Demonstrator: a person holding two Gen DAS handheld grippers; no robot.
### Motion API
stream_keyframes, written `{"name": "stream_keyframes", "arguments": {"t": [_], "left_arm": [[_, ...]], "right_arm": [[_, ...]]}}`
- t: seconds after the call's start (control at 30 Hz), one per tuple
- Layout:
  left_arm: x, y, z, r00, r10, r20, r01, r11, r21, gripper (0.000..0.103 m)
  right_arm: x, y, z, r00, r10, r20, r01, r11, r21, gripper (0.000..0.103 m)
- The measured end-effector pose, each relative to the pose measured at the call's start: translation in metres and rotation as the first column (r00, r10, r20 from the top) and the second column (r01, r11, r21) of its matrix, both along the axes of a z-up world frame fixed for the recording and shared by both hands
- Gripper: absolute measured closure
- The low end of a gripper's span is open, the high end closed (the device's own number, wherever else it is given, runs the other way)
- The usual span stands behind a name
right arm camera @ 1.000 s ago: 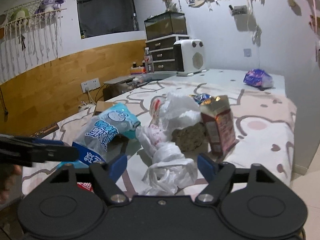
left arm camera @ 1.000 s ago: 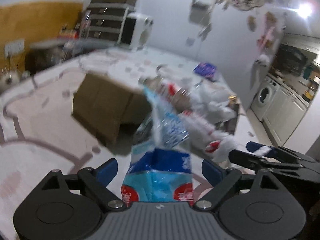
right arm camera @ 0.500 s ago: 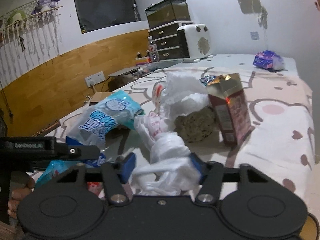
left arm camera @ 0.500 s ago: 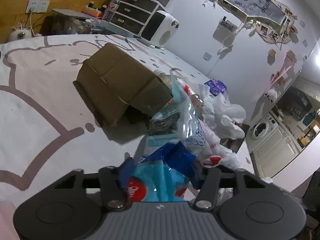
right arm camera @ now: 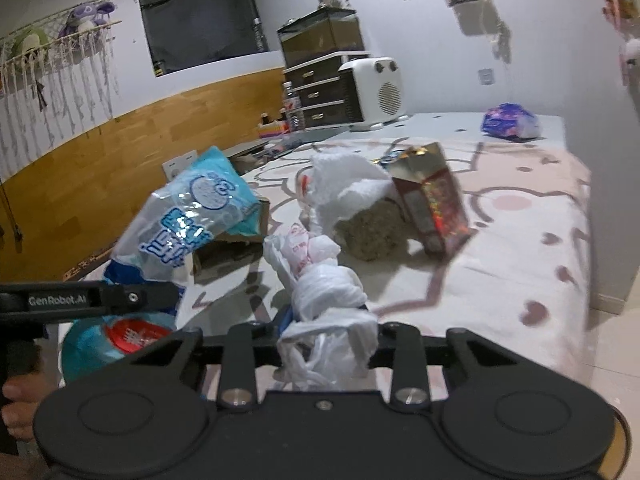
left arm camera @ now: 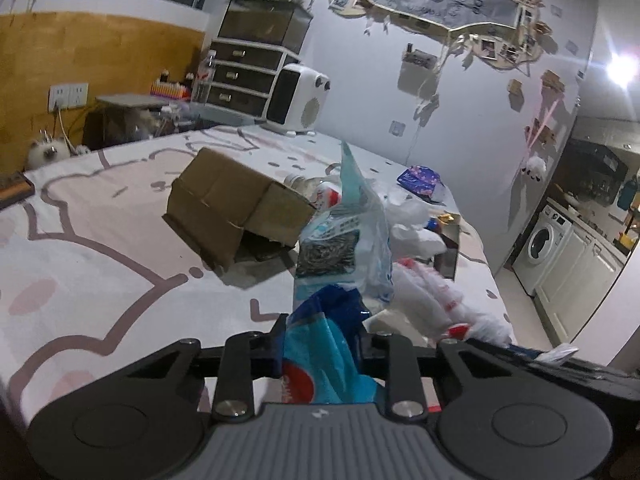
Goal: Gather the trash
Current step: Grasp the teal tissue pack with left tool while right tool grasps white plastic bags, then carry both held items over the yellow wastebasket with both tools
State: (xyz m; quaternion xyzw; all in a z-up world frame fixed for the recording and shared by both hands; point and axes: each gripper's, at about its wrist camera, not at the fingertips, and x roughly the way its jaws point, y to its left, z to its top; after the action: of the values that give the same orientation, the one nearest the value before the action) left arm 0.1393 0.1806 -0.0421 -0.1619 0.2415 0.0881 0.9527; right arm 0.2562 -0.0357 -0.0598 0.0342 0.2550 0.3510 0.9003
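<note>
- The bed (left arm camera: 100, 240) carries the trash; its cardboard box (left arm camera: 236, 210) lies where it lay one second ago.
- Your left tool (left arm camera: 322, 344) was wide then; now its jaws are closing, and the blue plastic bag (left arm camera: 344, 240) is squeezed between them.
- Your right tool (right arm camera: 326, 340) was also wide; its jaws are closing around the white plastic bag (right arm camera: 328, 320), just beside the blue one.

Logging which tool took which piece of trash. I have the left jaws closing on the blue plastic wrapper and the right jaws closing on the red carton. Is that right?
Not quite. The right gripper has its jaws closing on the white plastic bag, as the right wrist view shows; the red carton stands untouched on the bed. The left gripper does have its jaws closing on the blue plastic wrapper.
</note>
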Motion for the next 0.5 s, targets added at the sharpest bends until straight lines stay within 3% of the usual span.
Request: {"name": "stream_keyframes", "arguments": {"t": [0.5], "left_arm": [[-0.032, -0.057, 0.032, 0.996, -0.075, 0.054, 0.069, 0.991, 0.119, 0.075]], "right_arm": [[-0.077, -0.073, 0.035, 0.974, -0.195, 0.118, 0.193, 0.981, 0.031, 0.070]]}}
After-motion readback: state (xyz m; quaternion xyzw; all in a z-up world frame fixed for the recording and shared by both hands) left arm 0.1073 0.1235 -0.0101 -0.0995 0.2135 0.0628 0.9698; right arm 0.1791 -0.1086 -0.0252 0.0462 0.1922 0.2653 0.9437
